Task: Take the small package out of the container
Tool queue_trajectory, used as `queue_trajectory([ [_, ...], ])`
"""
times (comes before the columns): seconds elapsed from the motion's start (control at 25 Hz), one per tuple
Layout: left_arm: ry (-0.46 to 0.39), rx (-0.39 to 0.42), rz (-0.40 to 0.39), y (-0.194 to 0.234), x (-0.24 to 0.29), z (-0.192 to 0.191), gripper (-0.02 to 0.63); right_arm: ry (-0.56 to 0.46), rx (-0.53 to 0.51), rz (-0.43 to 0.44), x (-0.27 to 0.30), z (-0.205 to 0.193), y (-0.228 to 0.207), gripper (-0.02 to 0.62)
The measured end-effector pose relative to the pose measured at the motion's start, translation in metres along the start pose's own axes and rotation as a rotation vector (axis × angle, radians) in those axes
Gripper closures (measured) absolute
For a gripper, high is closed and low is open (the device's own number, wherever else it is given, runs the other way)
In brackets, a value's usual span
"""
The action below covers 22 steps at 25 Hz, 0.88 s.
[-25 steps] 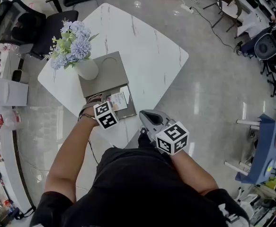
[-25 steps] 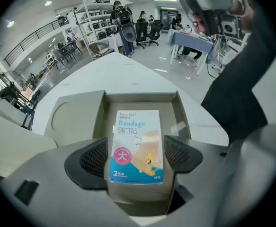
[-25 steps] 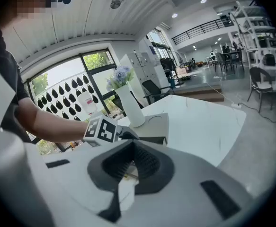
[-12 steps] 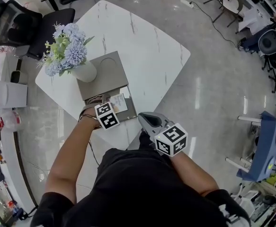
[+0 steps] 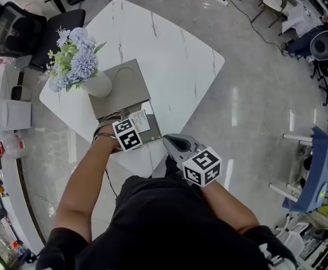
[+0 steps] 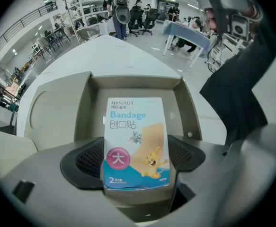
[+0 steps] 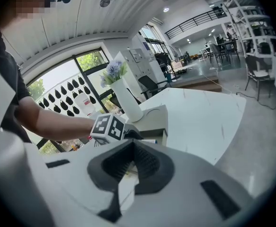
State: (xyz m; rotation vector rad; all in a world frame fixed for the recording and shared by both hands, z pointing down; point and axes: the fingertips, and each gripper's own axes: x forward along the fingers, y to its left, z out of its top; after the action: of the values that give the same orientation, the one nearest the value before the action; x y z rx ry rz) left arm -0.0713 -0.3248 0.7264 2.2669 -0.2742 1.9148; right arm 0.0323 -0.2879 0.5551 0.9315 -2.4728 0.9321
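The small package (image 6: 137, 141), a white and blue bandage packet, lies flat in the open grey box (image 6: 133, 82) near the table's front edge, with the package (image 5: 141, 119) partly under my left hand. My left gripper (image 6: 136, 159) points straight down over it. Its jaws have just been opening and stand wide, one pad at each side of the packet. In the head view the left gripper (image 5: 129, 133) sits under its marker cube. My right gripper (image 5: 167, 140) hangs off the table's edge to the right, its jaws (image 7: 130, 162) close together with nothing held.
The box's lid (image 5: 121, 84) lies folded back flat on the white marble table (image 5: 169, 49). A white vase of blue flowers (image 5: 96, 82) stands just left of the lid. A black chair (image 5: 17, 24) stands beyond the table's far left corner.
Almost nothing differs: the left gripper stays over the box and the packet, and the right gripper keeps its place off the table's edge.
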Motion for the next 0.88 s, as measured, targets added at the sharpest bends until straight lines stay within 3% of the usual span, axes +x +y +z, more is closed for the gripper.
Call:
queue_trajectory([
  [0.48,0.025,0.060,0.052,-0.001,-0.018,0.005,0.202,-0.037,-0.002,-0.035,-0.018,0.000,0.001,0.597],
  [0.64,-0.019,0.060,0.099,0.001,-0.041,0.013,0.210,-0.057,-0.014,-0.034,-0.022,0.004,0.007,0.595],
  [0.88,-0.133,-0.015,0.181,0.001,-0.085,0.024,0.215,-0.075,-0.057,-0.015,-0.025,0.011,0.023,0.595],
])
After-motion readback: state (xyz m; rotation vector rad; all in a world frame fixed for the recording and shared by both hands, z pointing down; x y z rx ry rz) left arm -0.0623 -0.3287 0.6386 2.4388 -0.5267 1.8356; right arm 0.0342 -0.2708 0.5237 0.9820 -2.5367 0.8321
